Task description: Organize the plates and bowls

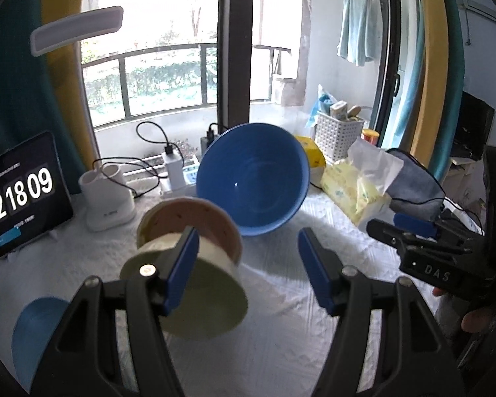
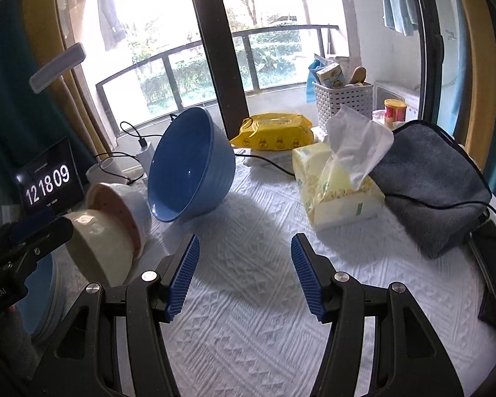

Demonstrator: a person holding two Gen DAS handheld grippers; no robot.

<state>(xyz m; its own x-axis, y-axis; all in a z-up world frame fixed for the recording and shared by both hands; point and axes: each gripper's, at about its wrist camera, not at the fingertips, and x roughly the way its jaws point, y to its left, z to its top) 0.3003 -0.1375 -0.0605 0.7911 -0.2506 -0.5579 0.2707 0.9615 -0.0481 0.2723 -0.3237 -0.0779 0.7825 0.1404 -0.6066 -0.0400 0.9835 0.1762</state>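
While both grippers hang over the white textured tablecloth (image 2: pixel 248 297), the left gripper (image 1: pixel 246 261) has its jaws apart with nothing between the blue pads, and the right gripper (image 2: pixel 244 274) is released in the same way, only cloth showing in its gap.

The big blue bowl (image 1: pixel 253 178) stands tilted on its side at the middle of the left wrist view, its opening turned toward the camera. Just below and left of it, 2 smaller bowls lie on their sides, nested: a pink-rimmed bowl (image 1: pixel 198 218) and a pale green bowl (image 1: pixel 205 301) in front of it. The left finger partly covers the green one. A blue plate (image 1: pixel 33 334) shows at the lower left edge.

Around them: a tablet clock (image 1: pixel 23 195) at the left reads "12 18 09", a white lamp base (image 1: pixel 107 198) stands beside it, and a charger with black cables (image 1: pixel 173 168) is behind. At the right are a tissue pack (image 2: pixel 337 182), a yellow wipes pack (image 2: pixel 274 132), a white basket (image 2: pixel 342 102) and a grey cloth (image 2: pixel 430 182). The right gripper body in the left wrist view carries the letters "DAS".
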